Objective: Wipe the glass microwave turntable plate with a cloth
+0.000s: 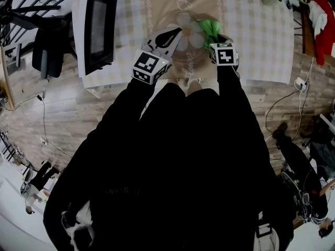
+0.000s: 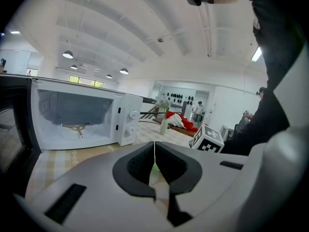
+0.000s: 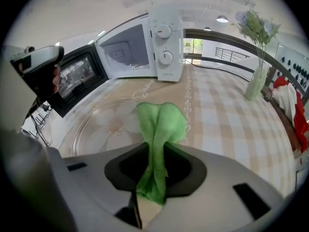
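Observation:
The clear glass turntable plate (image 1: 191, 51) (image 3: 106, 124) lies on the checked table, and a flower pattern shows through it. My right gripper (image 1: 219, 41) (image 3: 154, 170) is shut on a green cloth (image 1: 210, 27) (image 3: 161, 124), which bunches forward over the plate's right side. My left gripper (image 1: 175, 34) (image 2: 154, 161) (image 3: 48, 79) is at the plate's left rim. Its jaws are together with only a thin slit between them. I cannot tell whether it touches the glass.
A white microwave (image 1: 97, 27) (image 2: 77, 120) (image 3: 145, 47) stands at the table's left with its door swung open. A vase of flowers (image 3: 255, 81) is at the far right of the table (image 1: 251, 35). A red garment (image 1: 324, 25) lies beyond the table's right edge.

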Demonstrator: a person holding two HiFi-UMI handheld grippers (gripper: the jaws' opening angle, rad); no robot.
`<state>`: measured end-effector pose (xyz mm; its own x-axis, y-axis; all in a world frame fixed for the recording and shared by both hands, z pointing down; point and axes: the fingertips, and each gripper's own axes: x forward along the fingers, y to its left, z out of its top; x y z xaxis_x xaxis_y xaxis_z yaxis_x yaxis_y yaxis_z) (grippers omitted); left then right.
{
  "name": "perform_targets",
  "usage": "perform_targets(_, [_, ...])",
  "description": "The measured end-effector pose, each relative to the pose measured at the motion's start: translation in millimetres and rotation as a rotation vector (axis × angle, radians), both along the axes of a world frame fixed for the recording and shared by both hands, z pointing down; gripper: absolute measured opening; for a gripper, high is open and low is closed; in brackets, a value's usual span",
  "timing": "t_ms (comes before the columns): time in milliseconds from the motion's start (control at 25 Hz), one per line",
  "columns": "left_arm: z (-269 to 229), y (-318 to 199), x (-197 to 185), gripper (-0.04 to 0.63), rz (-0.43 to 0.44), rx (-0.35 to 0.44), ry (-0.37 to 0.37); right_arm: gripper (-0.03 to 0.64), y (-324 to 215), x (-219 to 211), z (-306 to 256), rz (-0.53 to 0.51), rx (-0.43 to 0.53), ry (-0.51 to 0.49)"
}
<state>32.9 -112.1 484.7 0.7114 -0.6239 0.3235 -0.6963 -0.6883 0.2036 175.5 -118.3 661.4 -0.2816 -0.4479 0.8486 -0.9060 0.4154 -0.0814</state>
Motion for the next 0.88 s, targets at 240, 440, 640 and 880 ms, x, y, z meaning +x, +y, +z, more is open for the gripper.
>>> perform_targets(240, [4, 3, -17, 0.021, -0.023, 0.004, -0.008, 0.106, -2, -1, -13, 0.021, 0.004, -0.026])
perform_targets(440, [8, 1, -41, 0.021, -0.063, 0.007, -0.013, 0.107, -3, -41, -31, -0.022, 0.026, -0.084])
perform_targets(640, [13, 1, -68, 0.021, -0.110, 0.003, -0.016, 0.107, 7, -96, -38, -0.106, 0.019, -0.130])
perform_targets(880, [21, 8, -96, 0.021, -0.153, -0.014, -0.009, 0.107, 35, -156, -31, -0.216, -0.032, -0.157])
